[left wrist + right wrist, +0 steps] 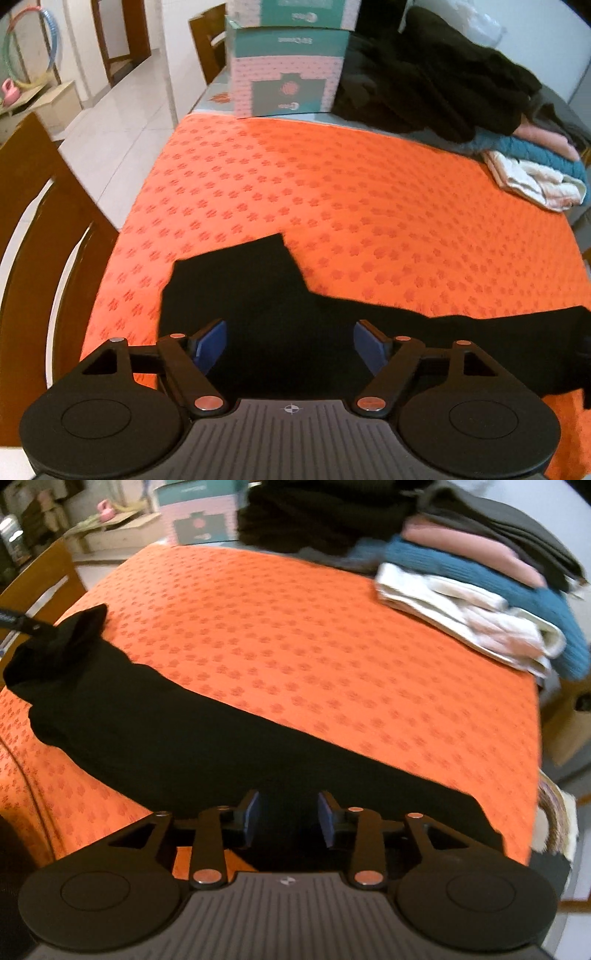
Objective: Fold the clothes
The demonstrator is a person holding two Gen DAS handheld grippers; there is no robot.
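Where the left wrist view looks down, the left gripper [290, 347] hangs open over a black garment [280, 317] lying flat on the orange cloth [369, 206]. From the right wrist, the right gripper [288, 818] stands partly open above the same garment, gripping nothing.

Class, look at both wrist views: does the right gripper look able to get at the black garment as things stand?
Probably yes. The right gripper hangs just above the black garment spread on the orange cloth, its jaws apart with nothing pressed between the pads. Nothing lies between them; the folded pile sits well off to the side.
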